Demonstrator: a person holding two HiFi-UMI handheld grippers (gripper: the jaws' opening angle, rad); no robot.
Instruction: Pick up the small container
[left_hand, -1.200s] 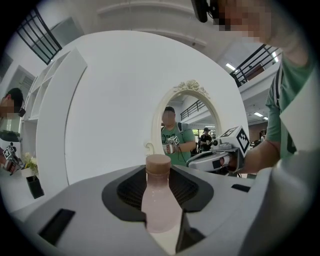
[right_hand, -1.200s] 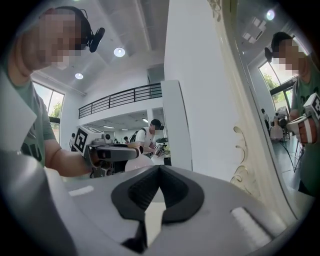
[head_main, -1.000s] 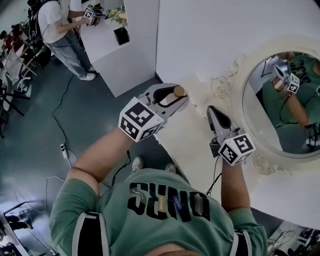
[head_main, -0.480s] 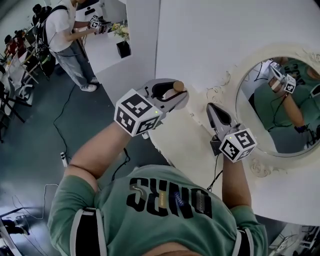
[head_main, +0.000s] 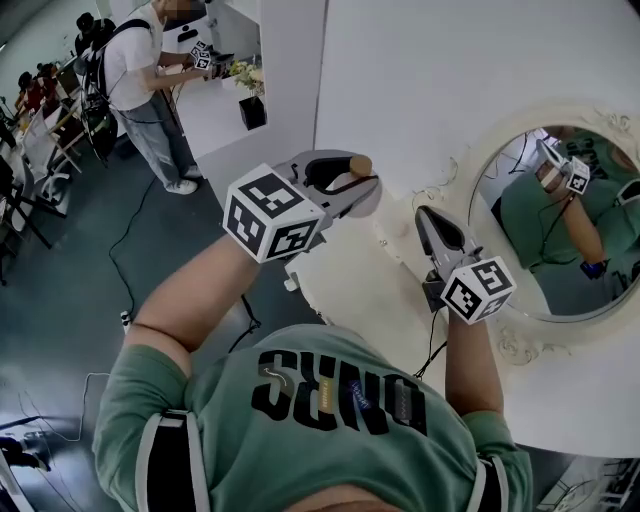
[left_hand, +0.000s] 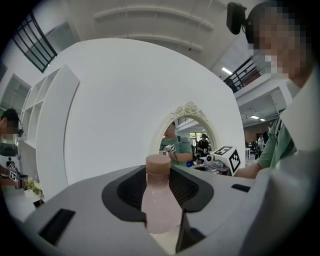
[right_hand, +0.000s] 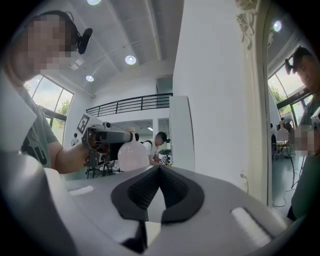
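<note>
The small container is a pale pink bottle (left_hand: 160, 202) with a tan cap (head_main: 360, 165). My left gripper (head_main: 358, 186) is shut on its body and holds it in the air above the left edge of the white table (head_main: 365, 285), cap pointing away from me. In the right gripper view the same bottle (right_hand: 133, 156) shows at the left, gripped by the left gripper (right_hand: 106, 136). My right gripper (head_main: 424, 214) hovers over the table to the right of the bottle; its jaws meet at the tip with nothing between them.
An ornate white oval mirror (head_main: 560, 215) leans at the right of the table and reflects me. A white partition wall (head_main: 290, 70) rises behind. At the far left another person (head_main: 150, 85) works at a white counter. A cable (head_main: 125, 250) trails over the dark floor.
My left gripper has risen a little and drifted left with the bottle still in it. The right gripper has stayed almost in place.
</note>
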